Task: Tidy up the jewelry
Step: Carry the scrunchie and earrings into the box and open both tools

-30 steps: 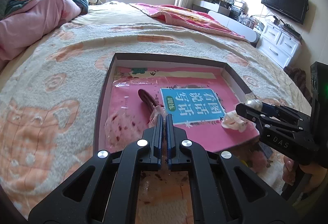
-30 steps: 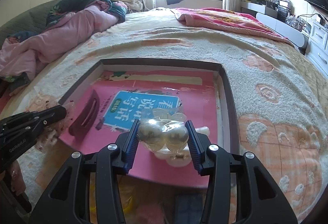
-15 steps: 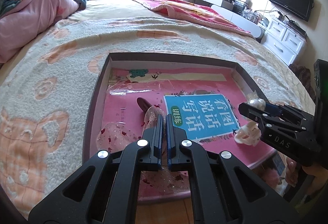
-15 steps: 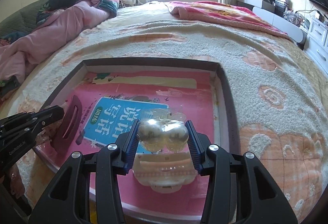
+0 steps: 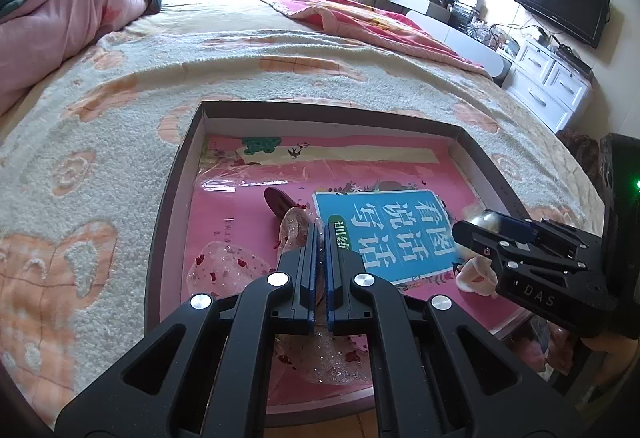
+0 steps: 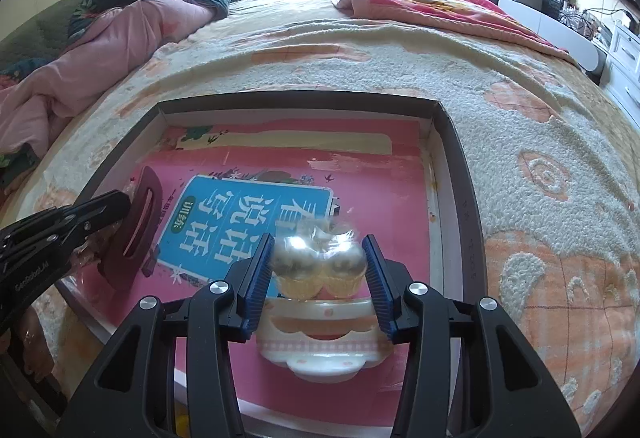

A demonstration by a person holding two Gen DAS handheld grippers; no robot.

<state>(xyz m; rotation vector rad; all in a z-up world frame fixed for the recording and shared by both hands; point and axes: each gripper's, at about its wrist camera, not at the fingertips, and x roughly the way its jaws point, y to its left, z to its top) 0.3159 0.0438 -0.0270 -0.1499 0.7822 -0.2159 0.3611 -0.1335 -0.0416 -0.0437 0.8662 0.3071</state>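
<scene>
The right gripper [image 6: 318, 266], clamping the 2-pearl hair clip [image 6: 320, 262], should lower gently before releasing; the left gripper [image 5: 319, 238] pinches the maroon clip's bag [image 5: 294, 234] below both pairs of fingers, inside the box [image 6: 456, 157].

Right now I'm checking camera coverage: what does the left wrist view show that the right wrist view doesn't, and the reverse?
Only the left wrist view shows the clear, red-flecked plastic bag on the pink book.

Only the right wrist view shows the white and pink scalloped hair clip whole, under the right gripper.

Both show the dark-rimmed shallow box, the dark red slotted hair clip held by the left gripper, and the two pearly balls.
</scene>
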